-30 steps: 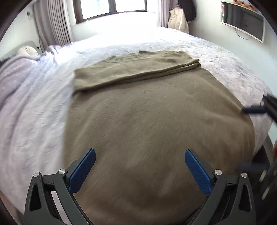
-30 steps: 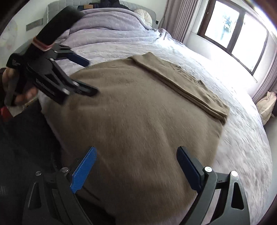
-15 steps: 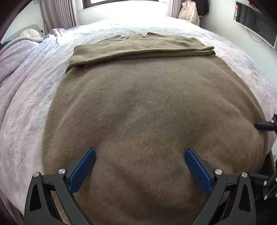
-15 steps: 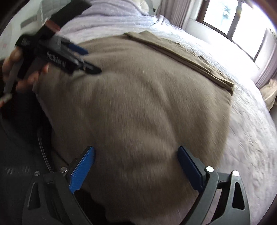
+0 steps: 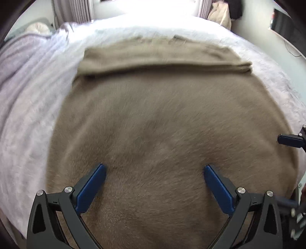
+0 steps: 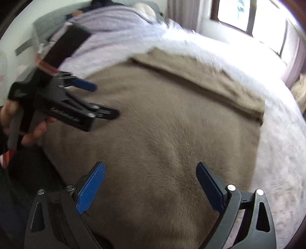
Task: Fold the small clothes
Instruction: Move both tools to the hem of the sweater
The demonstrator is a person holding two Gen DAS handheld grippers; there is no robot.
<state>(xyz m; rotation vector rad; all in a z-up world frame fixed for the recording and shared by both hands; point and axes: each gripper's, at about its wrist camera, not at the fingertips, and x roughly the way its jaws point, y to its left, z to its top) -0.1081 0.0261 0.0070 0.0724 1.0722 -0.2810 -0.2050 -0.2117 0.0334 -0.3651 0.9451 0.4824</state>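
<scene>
Knitwear fills most of the left wrist view: a brown sweater (image 5: 162, 118) lies flat on a pale lilac bedspread (image 5: 28, 107), its far edge folded back over itself into a thicker band (image 5: 160, 59); the left gripper (image 5: 155, 170) hangs just above the near part of the garment with its blue-padded fingers (image 5: 91, 188) spread wide and nothing between them; at the right edge one dark finger of the right gripper (image 5: 290, 139) pokes in over the sweater's side; beyond the bed stand grey curtains (image 5: 76, 9), a bright window and a pale bag (image 5: 219, 11) in the corner.

Seen from the right wrist, the same sweater (image 6: 172, 124) spreads across the bed, folded band (image 6: 200, 80) towards the window (image 6: 248, 17); the right gripper (image 6: 151, 166) is wide open and empty above the near hem; the left gripper (image 6: 106, 99), held in a hand (image 6: 23, 122), reaches in from the left over the garment, fingers parted and blurred, partly hiding the cloth beneath; a rumpled lilac blanket (image 6: 114, 24) lies at the bed's head.
</scene>
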